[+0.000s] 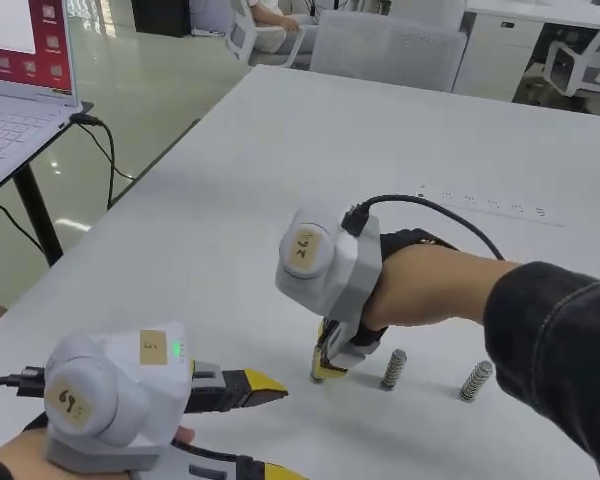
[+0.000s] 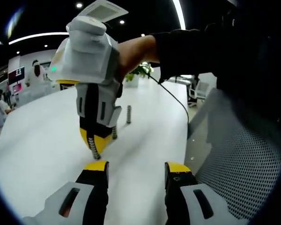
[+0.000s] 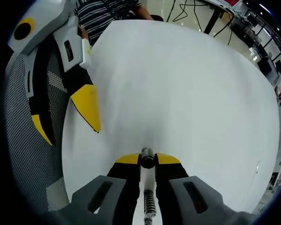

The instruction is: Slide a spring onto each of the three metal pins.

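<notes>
two springs stand upright on the white table [image 1: 280, 150]: the left spring [image 1: 394, 369] just beside my right tongs [image 1: 324, 373], the right spring [image 1: 475, 380] a little further right. my right tongs point down at the table, clamped on a third spring [image 3: 148, 159]. my left tongs [image 2: 136, 167] hover at the near left, jaws wide apart, holding nothing

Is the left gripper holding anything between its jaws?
No, the left gripper has its jaws apart over the white table with nothing between them.
</notes>
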A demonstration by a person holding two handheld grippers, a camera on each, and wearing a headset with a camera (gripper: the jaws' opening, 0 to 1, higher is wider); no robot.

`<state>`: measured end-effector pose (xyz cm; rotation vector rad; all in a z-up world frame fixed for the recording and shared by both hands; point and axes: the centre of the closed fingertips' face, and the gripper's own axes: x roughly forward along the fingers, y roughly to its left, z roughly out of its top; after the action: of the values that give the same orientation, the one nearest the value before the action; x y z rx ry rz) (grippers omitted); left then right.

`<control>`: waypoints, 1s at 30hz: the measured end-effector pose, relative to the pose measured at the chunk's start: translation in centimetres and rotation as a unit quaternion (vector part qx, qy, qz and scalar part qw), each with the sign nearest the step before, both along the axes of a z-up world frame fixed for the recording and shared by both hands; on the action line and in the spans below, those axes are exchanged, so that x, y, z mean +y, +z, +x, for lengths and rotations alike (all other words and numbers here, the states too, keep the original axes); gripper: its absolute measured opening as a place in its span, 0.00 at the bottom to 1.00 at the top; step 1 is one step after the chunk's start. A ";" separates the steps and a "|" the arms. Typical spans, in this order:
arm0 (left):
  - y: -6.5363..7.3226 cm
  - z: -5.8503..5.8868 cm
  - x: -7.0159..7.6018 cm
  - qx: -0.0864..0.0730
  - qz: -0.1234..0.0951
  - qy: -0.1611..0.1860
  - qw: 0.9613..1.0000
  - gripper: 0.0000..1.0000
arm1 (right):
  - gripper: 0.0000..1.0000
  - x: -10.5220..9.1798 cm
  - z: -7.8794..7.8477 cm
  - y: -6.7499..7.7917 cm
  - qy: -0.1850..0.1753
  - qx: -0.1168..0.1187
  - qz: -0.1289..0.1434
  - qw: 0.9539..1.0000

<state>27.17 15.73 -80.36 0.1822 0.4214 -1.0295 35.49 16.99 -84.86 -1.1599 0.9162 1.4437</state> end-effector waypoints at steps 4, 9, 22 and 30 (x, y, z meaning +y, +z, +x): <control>-0.1 0.0 0.0 0.001 0.001 -0.001 1.000 0.42 | 0.09 -0.1 -0.1 -0.2 0.002 -0.002 -0.001 1.000; -0.1 -0.1 0.0 0.002 0.002 -0.001 1.000 0.42 | 0.12 -0.2 0.0 0.2 -0.003 -0.003 0.007 1.000; -0.2 -0.2 -0.1 0.004 0.003 -0.005 1.000 0.43 | 0.18 -1.7 0.7 3.2 -0.044 -0.008 0.064 0.997; -0.3 -0.4 -0.3 0.011 0.001 -0.008 1.000 0.43 | 0.22 -3.3 1.9 5.3 -0.091 -0.019 0.118 0.989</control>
<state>26.79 15.44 -80.66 0.1776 0.4416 -1.0478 37.42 13.67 -79.59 -0.9023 0.7807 1.3365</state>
